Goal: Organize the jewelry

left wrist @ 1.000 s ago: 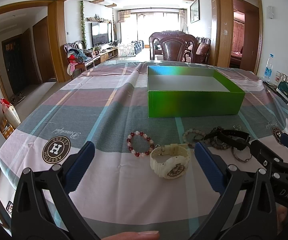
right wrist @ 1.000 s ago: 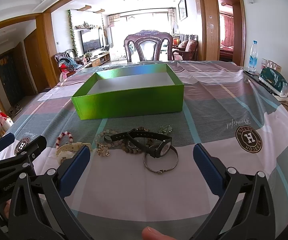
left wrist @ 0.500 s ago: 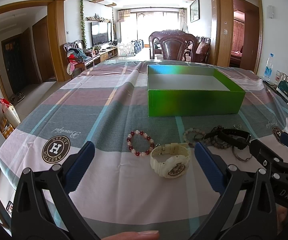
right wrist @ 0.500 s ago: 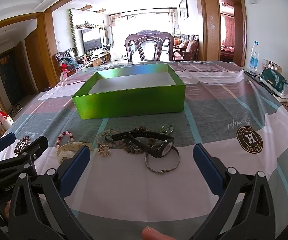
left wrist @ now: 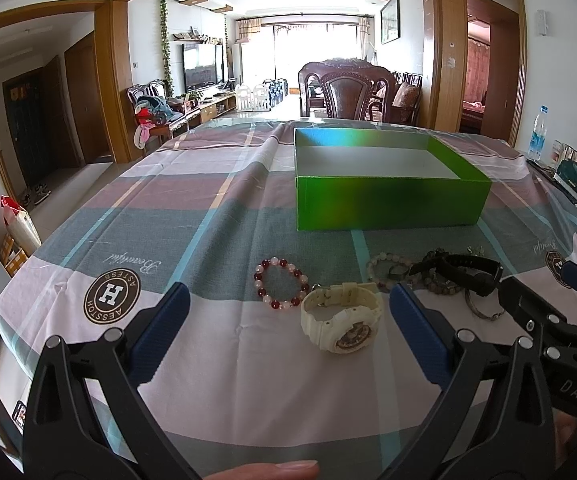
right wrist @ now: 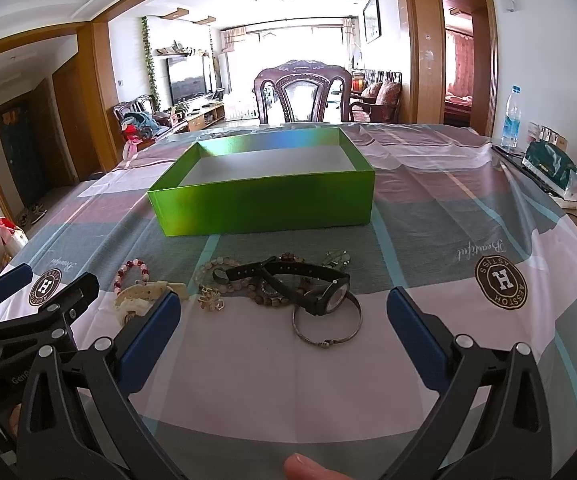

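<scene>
An empty green box (left wrist: 388, 204) (right wrist: 264, 204) stands on the checked tablecloth behind a row of jewelry. From left to right lie a red and pink bead bracelet (left wrist: 280, 285) (right wrist: 128, 274), a cream watch (left wrist: 342, 322) (right wrist: 140, 300), a gold brooch (right wrist: 210, 302), brown bead strands (left wrist: 388, 268) (right wrist: 260, 294), a black watch (left wrist: 464, 276) (right wrist: 312, 284) and a metal bangle (right wrist: 326, 324). My left gripper (left wrist: 288, 310) is open just short of the cream watch and holds nothing. My right gripper (right wrist: 284, 310) is open just short of the bangle, also with nothing in it.
A dark wooden chair (right wrist: 302, 94) stands at the table's far side. A water bottle (right wrist: 510, 120) and a teal pouch (right wrist: 552, 170) sit at the right edge. The tablecloth (left wrist: 216, 380) in front of the jewelry is bare.
Both grippers have crept slightly forward and the views shifted a little. The jewelry and the box have not moved, and both grippers stay open.
</scene>
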`<state>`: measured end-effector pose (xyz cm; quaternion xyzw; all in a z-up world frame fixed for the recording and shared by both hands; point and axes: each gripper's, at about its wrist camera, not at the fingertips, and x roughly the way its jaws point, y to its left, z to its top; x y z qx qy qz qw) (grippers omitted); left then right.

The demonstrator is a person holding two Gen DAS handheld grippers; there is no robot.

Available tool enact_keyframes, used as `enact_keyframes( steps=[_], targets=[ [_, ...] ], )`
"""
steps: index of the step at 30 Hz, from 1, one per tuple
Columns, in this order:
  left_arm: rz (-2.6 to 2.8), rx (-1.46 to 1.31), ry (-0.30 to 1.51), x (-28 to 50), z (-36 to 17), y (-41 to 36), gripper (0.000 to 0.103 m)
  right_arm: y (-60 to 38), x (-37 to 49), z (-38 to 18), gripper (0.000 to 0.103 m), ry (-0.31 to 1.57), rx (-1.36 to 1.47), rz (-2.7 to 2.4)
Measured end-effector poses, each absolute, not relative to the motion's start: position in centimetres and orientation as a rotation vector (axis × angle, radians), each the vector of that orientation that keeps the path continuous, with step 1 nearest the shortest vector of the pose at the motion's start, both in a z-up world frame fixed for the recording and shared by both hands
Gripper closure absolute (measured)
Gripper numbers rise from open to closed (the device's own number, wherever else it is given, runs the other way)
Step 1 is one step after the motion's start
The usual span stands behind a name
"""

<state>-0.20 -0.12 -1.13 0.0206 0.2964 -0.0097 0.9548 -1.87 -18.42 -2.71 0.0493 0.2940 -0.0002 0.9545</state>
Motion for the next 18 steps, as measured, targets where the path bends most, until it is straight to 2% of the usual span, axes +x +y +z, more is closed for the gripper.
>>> enact_keyframes(
  steps=[18],
  targets=[
    [-0.021,0.045,0.606,-0.14,-1.14,-0.29,0.004,-18.77,-1.66,-2.68,0.002,0.602,0.102,0.002]
  ],
)
